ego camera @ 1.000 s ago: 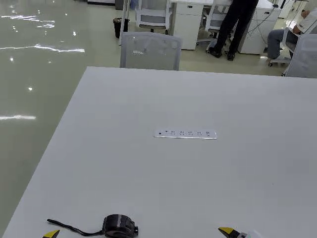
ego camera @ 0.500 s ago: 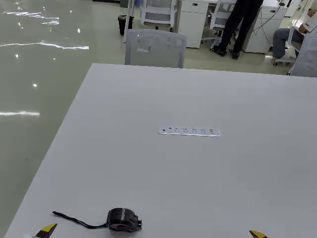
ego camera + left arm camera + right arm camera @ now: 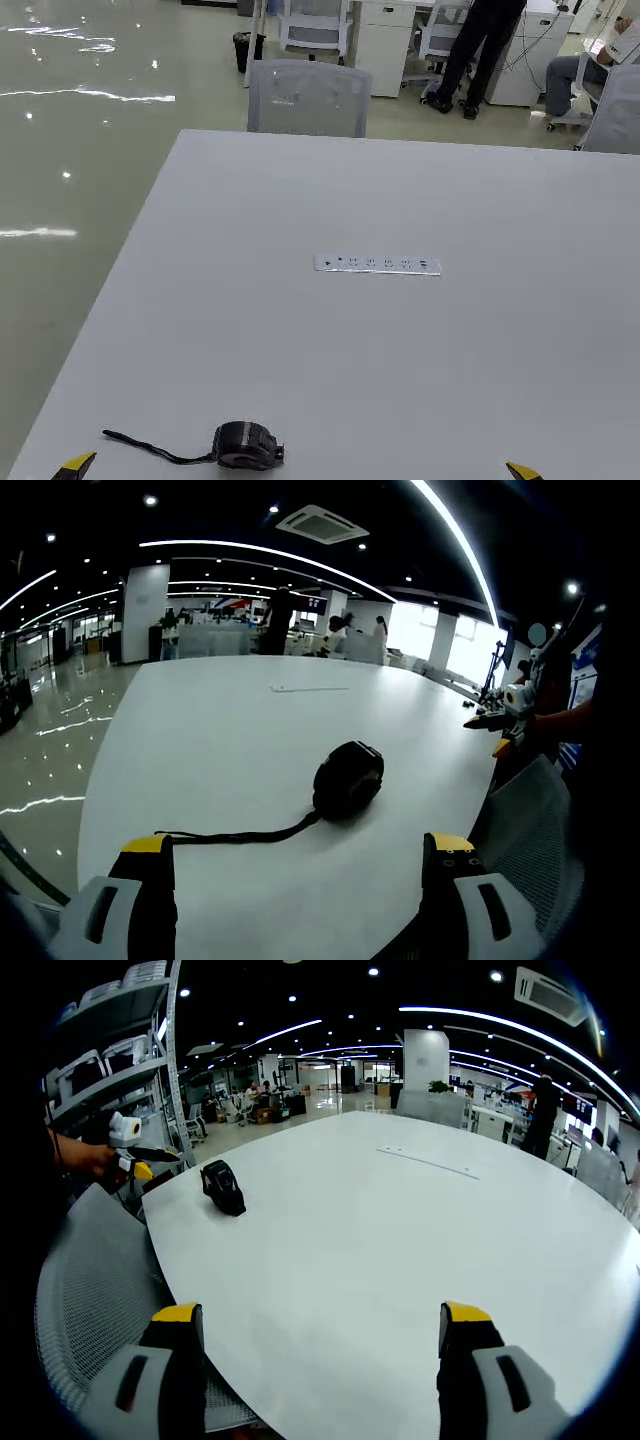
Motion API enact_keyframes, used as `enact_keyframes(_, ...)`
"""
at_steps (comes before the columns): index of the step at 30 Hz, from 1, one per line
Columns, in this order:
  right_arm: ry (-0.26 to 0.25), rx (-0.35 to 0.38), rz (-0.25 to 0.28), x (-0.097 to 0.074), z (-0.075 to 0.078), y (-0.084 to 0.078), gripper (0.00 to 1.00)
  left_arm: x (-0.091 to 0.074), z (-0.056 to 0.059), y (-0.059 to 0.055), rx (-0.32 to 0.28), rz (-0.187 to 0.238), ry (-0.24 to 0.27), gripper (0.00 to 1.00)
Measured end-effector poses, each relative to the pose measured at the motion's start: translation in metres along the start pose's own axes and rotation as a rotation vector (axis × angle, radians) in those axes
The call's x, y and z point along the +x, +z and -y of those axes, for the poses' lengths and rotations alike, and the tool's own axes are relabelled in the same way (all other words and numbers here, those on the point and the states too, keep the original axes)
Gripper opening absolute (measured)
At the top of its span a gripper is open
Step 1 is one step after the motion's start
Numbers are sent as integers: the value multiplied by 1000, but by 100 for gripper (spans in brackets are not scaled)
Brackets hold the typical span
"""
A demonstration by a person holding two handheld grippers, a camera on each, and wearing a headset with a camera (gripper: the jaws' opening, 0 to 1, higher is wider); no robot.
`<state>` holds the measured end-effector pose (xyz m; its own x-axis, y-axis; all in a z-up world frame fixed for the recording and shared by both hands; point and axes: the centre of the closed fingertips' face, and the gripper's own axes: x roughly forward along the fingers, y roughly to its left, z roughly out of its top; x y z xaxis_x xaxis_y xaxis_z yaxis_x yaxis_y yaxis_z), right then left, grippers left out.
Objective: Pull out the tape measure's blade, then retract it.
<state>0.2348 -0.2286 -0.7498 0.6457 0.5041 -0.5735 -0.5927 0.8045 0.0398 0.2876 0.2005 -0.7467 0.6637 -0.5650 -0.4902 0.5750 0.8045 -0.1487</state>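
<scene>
Currently tape measure [image 3: 247, 446] lies on the white counter [image 3: 400, 350] near the person's edge; its black strap [image 3: 140, 448] trails toward the left tongs [image 3: 299, 844], which are spread wide, empty, just short of the strap's end; right tongs [image 3: 321, 1312] likewise spread, empty, well apart from the tape measure; power strip [image 3: 377, 265] sits mid-counter.

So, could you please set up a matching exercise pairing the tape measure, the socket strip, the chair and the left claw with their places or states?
1 tape measure
2 socket strip
3 chair
4 left claw

A past the far edge of the table
B open
C middle of the table
D near edge of the table

Pairs: 1-D, 2-C, 3-A, 4-B
</scene>
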Motion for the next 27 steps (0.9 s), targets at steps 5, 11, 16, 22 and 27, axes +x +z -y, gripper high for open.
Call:
enact_keyframes(5,2,-3,-2,2,-2,1,100,-1,2,0,1,-1,-10,100)
enact_keyframes(11,9,2,-1,3,-5,1,100,-3,5,-1,9,-13,-13,100)
enact_keyframes(16,8,3,-3,2,-4,-1,100,-4,0,-2,4,-9,-10,100)
enact_keyframes(22,7,3,-4,1,-3,-3,100,-3,4,-2,8,-5,-13,100)
enact_keyframes(27,5,3,-1,1,-3,-3,100,-3,4,0,12,-7,-14,100)
